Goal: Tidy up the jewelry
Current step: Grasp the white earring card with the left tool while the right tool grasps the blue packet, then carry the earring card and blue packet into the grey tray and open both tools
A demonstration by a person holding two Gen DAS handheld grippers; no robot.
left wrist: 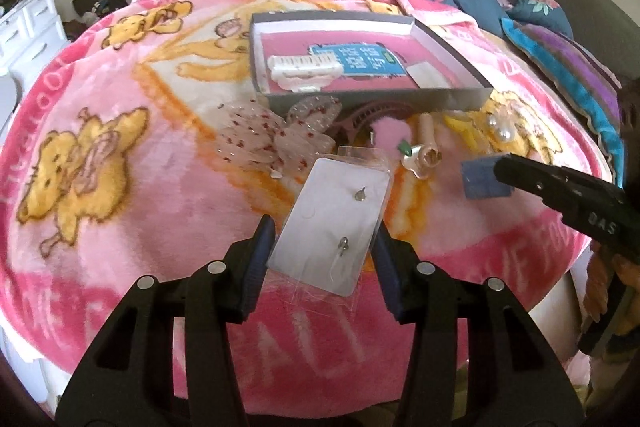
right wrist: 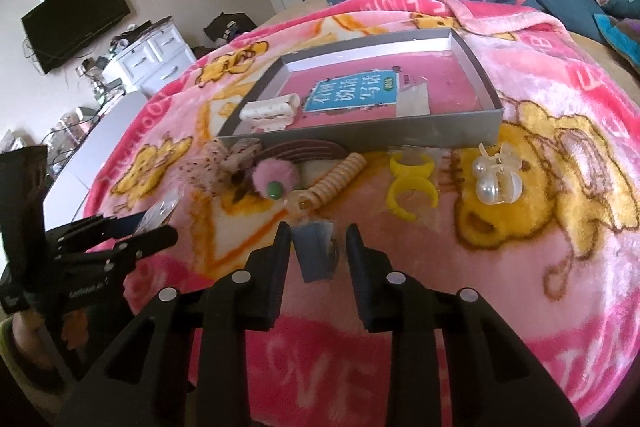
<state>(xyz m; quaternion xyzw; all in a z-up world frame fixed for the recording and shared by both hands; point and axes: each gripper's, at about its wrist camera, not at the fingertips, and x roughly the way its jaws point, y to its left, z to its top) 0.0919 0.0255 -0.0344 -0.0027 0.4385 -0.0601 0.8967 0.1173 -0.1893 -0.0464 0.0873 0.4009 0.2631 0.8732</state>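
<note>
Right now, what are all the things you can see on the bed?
blanket: 1, pink with yellow bears, covers bed
box: 1, grey, pink inside, middle of blanket
white clip: 1, cream, inside box
earring card: 1, white, in clear bag, between left claw's fingers
blue card: 1, blue, between right claw's fingers
yellow rings: 2, yellow, in front of box
pearl clip: 1, clear with pearls, right of rings
pompom: 1, pink, by spiral tie
left claw: black, open
right claw: black, open

earring card (left wrist: 330, 227): white, bagged, tilted, two studs | blue card (right wrist: 316, 255): flat on blanket (right wrist: 500, 247) | grey box (right wrist: 360, 137): open
</note>
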